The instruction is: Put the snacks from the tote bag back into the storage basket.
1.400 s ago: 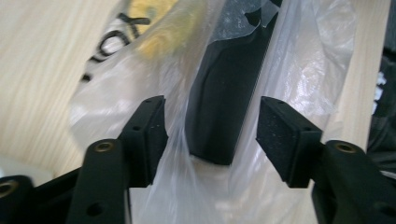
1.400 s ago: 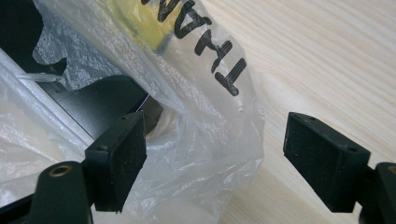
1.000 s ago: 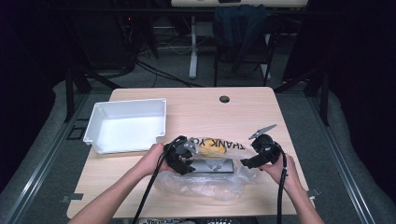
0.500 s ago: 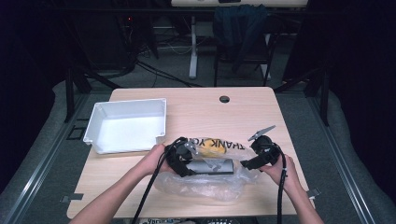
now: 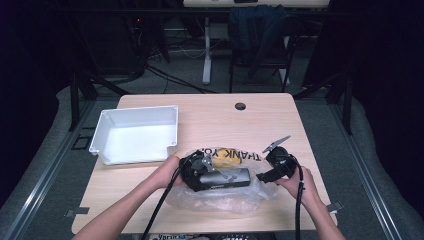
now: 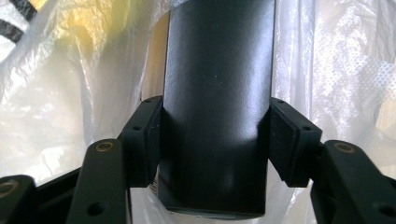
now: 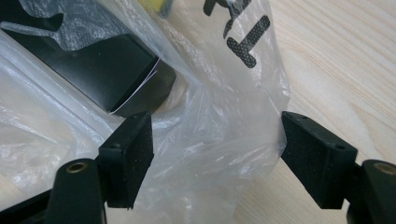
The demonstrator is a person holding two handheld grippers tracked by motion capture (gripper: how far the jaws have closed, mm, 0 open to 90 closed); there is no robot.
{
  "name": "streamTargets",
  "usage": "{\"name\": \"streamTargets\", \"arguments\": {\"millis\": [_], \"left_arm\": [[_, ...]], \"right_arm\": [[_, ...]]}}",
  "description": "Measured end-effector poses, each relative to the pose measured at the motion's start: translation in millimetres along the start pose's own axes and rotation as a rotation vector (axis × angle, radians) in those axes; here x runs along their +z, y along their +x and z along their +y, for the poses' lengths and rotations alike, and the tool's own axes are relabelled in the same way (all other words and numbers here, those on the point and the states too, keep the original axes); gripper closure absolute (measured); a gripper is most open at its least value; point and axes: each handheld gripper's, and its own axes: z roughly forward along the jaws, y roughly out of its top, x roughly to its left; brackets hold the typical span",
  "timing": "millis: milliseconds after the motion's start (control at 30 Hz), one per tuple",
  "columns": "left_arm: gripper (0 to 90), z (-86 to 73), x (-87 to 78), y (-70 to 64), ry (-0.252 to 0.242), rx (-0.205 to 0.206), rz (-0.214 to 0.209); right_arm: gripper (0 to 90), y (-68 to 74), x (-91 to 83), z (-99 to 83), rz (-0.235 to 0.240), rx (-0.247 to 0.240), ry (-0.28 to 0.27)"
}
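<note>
A long black box [image 5: 225,177] lies inside the mouth of a clear plastic bag [image 5: 220,200] printed with black letters. My left gripper [image 5: 200,172] is shut on the box's near end; in the left gripper view both pads press the sides of the black box [image 6: 217,93]. A yellow item [image 5: 227,157] sits in the bag just beyond the box. My right gripper [image 5: 267,172] stands open at the bag's right edge. In the right gripper view the bag film [image 7: 210,135] bulges between the right gripper's [image 7: 219,158] spread jaws, and a corner of the box [image 7: 116,74] shows through it.
A white rectangular tray [image 5: 140,111] stands on the wooden table [image 5: 225,125] at the left, with nothing in it. A dark round grommet [image 5: 240,106] sits near the table's far edge. Chair and desk legs stand on the floor beyond the table.
My left gripper has edged slightly to the right with the black box. The right gripper has barely moved.
</note>
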Motion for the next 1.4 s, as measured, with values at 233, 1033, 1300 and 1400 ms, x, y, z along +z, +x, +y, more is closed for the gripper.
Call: {"name": "streamTargets", "arguments": {"millis": [233,1033,1300,1400], "left_arm": [[43.7,0.9,-13.5,-3.4,-0.072,0.001,-0.024],[43.5,17.7,-91.6,16.7,-0.189,0.016,0.014],[43.6,9.4,-113.2,30.5,-0.191,0.008,0.034],[43.5,3.4,-120.0,36.0,-0.184,0.004,0.045]], "right_arm": [[27.9,-1.4,2.4,1.6,-0.021,0.019,0.000],[25.0,-8.1,-1.8,1.2,-0.004,0.046,-0.035],[23.6,-6.3,-5.7,-2.7,-0.002,0.039,-0.042],[21.6,-5.6,-10.0,-4.0,-0.004,0.036,-0.060]]}}
